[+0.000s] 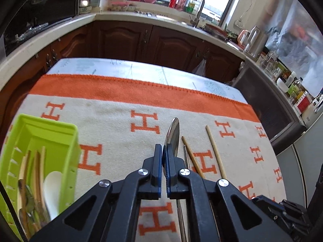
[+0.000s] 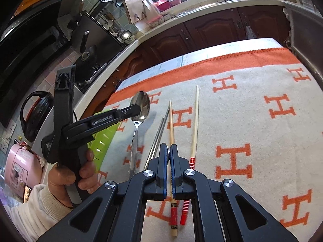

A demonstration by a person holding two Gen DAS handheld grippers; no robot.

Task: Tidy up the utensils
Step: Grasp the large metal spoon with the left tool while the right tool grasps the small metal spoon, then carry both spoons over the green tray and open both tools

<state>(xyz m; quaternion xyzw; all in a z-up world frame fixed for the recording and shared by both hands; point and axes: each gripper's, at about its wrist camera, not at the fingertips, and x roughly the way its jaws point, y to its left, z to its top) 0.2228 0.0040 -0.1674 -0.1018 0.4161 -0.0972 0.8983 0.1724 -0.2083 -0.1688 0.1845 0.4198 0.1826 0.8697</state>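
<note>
My left hand-held gripper (image 2: 141, 109) pinches the spoon (image 2: 139, 109) at its bowl; the green basket (image 1: 66, 141) lies to its left.

The spoon's long axis runs from the bowl, farthest from me, back toward me along the blanket (image 2: 252, 125), and my pads are clamped on the bowl where it meets the neck; whether the handle end is off the cloth I cannot tell. My left hand (image 2: 80, 173) is the nearer one to the basket, so I judge the carry goes left to where wooden utensils (image 1: 36, 171) and a white spoon (image 1: 51, 191) already sit. My right hand-held gripper (image 2: 169, 151) is pressed together, empty, over the metal chopsticks (image 2: 159, 133) and two wooden chopsticks (image 2: 194, 125) lying right of the spoon, parallel to it. The blanket covers the desk; kitchen cabinets (image 1: 125, 40) and a window sill stand beyond.
</note>
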